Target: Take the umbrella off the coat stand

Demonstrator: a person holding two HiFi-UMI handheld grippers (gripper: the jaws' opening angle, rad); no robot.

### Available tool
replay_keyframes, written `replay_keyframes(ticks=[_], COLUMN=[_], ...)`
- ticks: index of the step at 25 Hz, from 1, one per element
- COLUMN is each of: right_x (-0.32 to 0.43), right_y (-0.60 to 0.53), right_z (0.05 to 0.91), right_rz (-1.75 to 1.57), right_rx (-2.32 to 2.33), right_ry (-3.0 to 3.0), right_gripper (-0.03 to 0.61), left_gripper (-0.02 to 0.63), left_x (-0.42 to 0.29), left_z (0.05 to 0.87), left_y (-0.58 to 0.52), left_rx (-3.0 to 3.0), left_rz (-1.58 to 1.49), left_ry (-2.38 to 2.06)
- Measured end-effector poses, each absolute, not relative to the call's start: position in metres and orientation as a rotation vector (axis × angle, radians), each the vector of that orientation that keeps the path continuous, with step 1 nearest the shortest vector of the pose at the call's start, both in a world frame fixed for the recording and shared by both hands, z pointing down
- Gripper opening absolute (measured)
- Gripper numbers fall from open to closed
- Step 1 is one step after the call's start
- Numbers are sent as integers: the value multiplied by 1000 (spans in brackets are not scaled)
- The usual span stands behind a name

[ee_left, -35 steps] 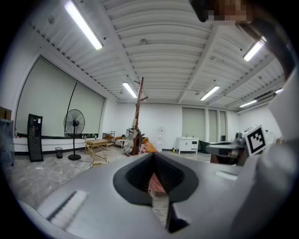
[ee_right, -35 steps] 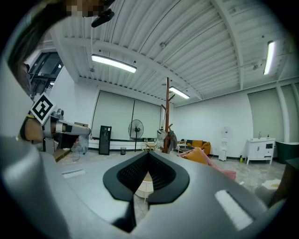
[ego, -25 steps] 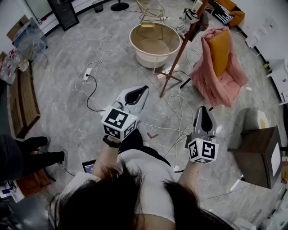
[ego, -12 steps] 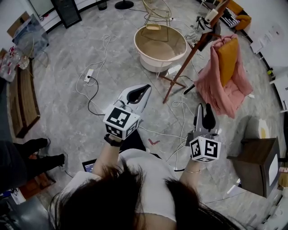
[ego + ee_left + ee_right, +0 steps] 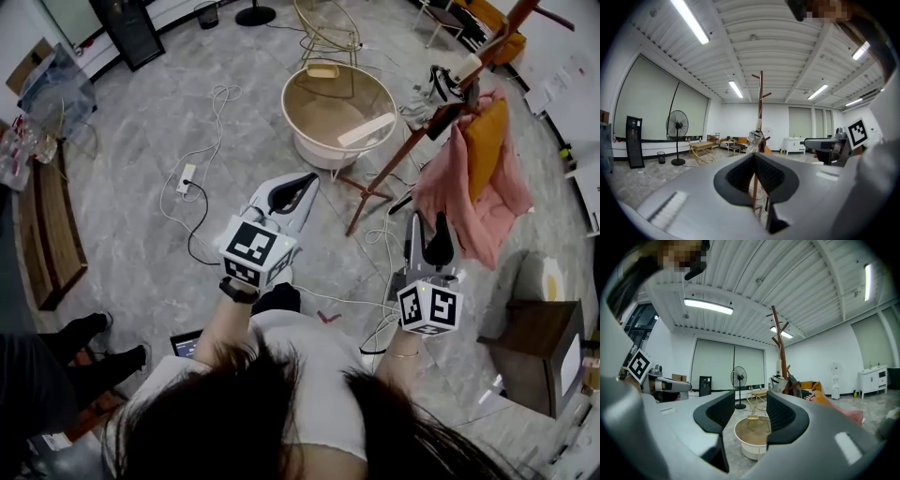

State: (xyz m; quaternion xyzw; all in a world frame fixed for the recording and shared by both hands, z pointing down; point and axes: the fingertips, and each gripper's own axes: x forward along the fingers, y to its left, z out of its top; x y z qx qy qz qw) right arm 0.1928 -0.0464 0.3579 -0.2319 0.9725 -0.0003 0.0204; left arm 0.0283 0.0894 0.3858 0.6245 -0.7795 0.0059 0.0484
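While the person holds both grippers level above the stone floor [image 5: 141, 122], the coat stand [image 5: 403, 161] rises ahead and to the right, well apart from either. A dark slim thing hung on its pole looks to be the umbrella [image 5: 440, 121], just below a pale bundle [image 5: 442, 86] on the same pole; it is too small to tell more. The left gripper [image 5: 307, 179] has its jaws closed tip to tip on nothing, and its own view looks at the stand's pole past them. The right gripper [image 5: 424, 221] is opening its jaws with nothing between them; beyond the gap sits a round beige tub [image 5: 319, 152]. That tub stands just left of the stand's feet, and a pink cloth [image 5: 450, 187] with an orange cushion [image 5: 483, 141] lies just right of them. White cables [image 5: 375, 225] trail over the floor between the grippers and the stand's feet, and a power strip [image 5: 186, 176] lies farther left.
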Motion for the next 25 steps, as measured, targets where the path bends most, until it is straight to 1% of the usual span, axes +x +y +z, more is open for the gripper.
replay_keyframes(ticks=[8, 17, 25], right_x=[135, 92, 55], right_y=[-57, -66, -122], right_z=[355, 363, 360], right_rz=[-8, -56, -43], right_rx=[-752, -765, -809], right_ry=[2992, 2998, 2957], right_gripper=[222, 281, 334], left_gripper=[57, 58, 57], left_x=[-33, -73, -112], left_z=[382, 386, 392], left_y=[84, 80, 33], left_rx=[1921, 1900, 1900], left_rz=[14, 15, 10], left_ry=[-2383, -2393, -2398])
